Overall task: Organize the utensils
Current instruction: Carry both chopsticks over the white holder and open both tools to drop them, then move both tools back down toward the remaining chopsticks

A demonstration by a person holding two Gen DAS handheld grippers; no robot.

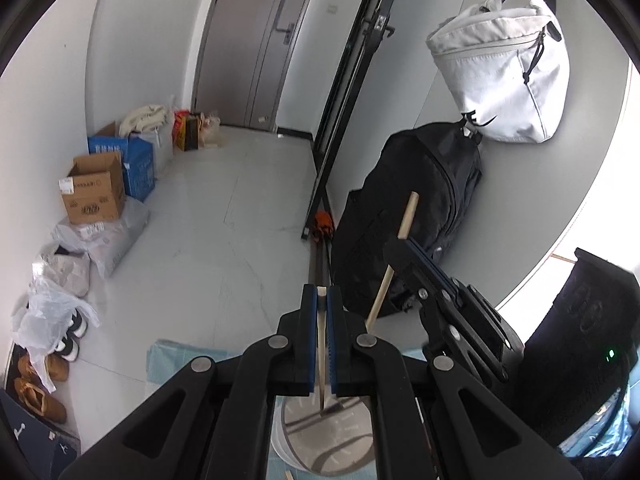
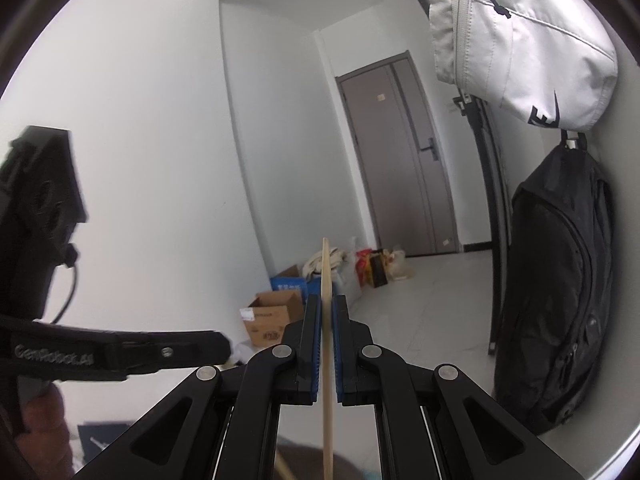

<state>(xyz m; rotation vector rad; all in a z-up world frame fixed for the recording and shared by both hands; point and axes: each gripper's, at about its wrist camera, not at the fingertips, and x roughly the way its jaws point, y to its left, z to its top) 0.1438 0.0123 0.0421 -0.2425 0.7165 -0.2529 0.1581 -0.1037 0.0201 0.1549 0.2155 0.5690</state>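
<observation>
1. The left tongs [image 1: 322, 304] are clamped tight on one thin wooden chopstick [image 1: 321, 356], which runs between the blue pads with its top end level with the pad tips.
2. The lower tip of that chopstick reaches down toward a round grey-and-white container [image 1: 324, 440] directly beneath the left tongs; whether the tip is inside it or only above it I cannot tell.
3. The right tongs [image 2: 327, 312] are closed narrow on a second wooden chopstick [image 2: 327, 360], standing nearly upright, its top well above the pads and its lower end running below the picture edge.
4. In the left wrist view the right tongs [image 1: 404, 248] sit up and to the right of the left tongs, their chopstick [image 1: 390, 264] slanting down toward the container's side.
5. Count: two chopsticks, one per tongs; one container.
6. A pale blue cloth [image 1: 176, 360] lies under the container.
7. Beyond the tongs hang one black backpack [image 1: 416, 216] and one white bag [image 1: 504, 72]; cardboard boxes [image 1: 94, 192] stand far left on the floor.
</observation>
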